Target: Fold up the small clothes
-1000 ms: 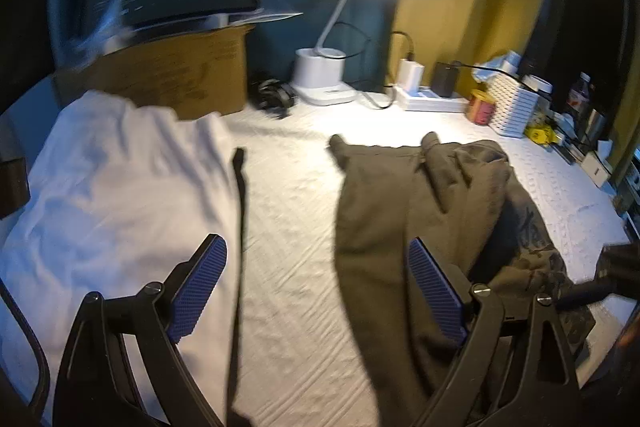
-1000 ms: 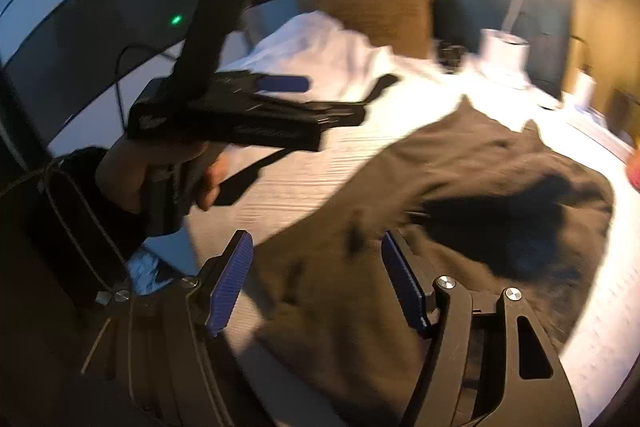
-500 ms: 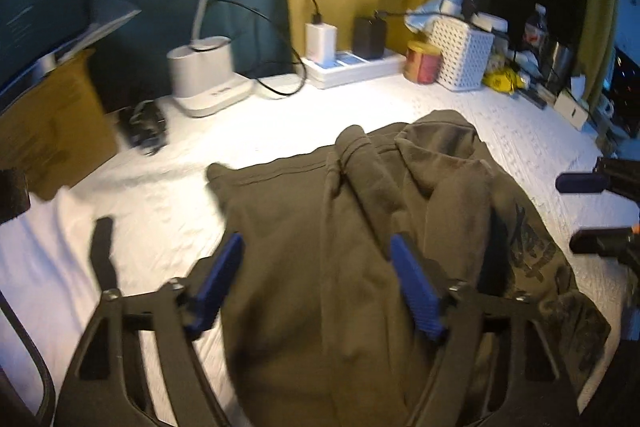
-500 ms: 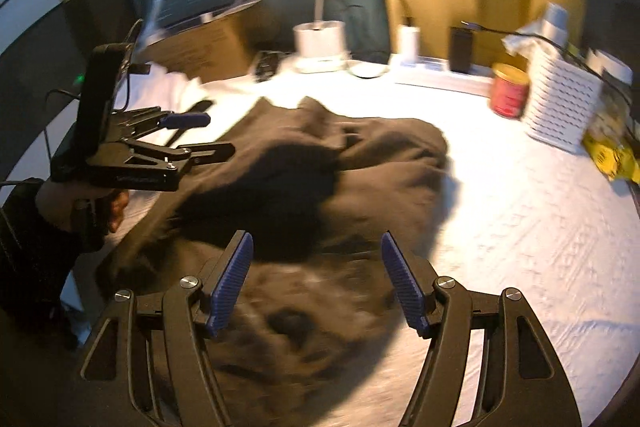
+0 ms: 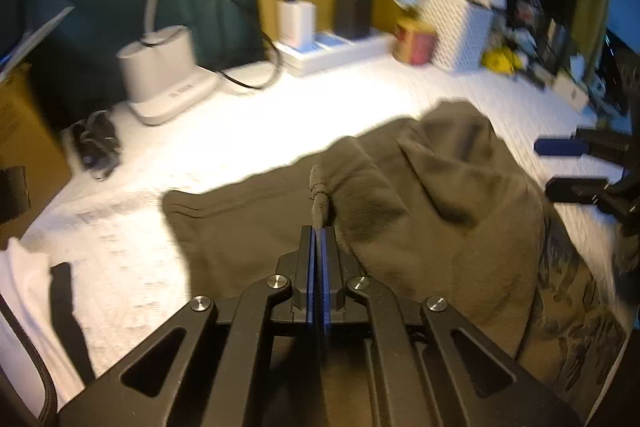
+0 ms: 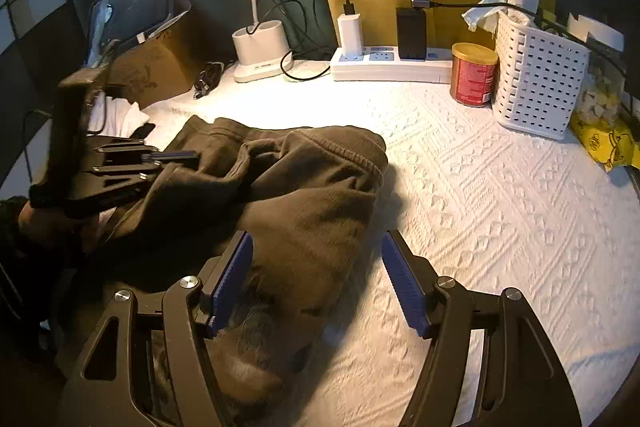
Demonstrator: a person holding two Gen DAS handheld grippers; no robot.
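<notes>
A crumpled olive-brown garment (image 5: 440, 211) lies on the white textured cover (image 6: 500, 207). My left gripper (image 5: 319, 229) is shut, and a raised fold of that garment comes out from between its pads. In the right wrist view the same gripper (image 6: 176, 157) sits at the garment's (image 6: 304, 187) left side, held by a hand in a dark sleeve. My right gripper (image 6: 316, 259) stands open low over the garment's near right edge, cloth lying under and between its fingers without being pressed. It also shows at the right edge of the left wrist view as the right gripper (image 5: 568, 165).
Along the back wall stand a lamp base (image 6: 262, 51), a power strip (image 6: 392, 65) with chargers, a red can (image 6: 474, 75) and a white basket (image 6: 536, 83). A cardboard box (image 6: 152, 71) and a white garment (image 5: 20, 291) are at the left.
My left gripper went from wide open to shut on a fold of the olive garment. Both grippers swung across and came down closer to the garment.
</notes>
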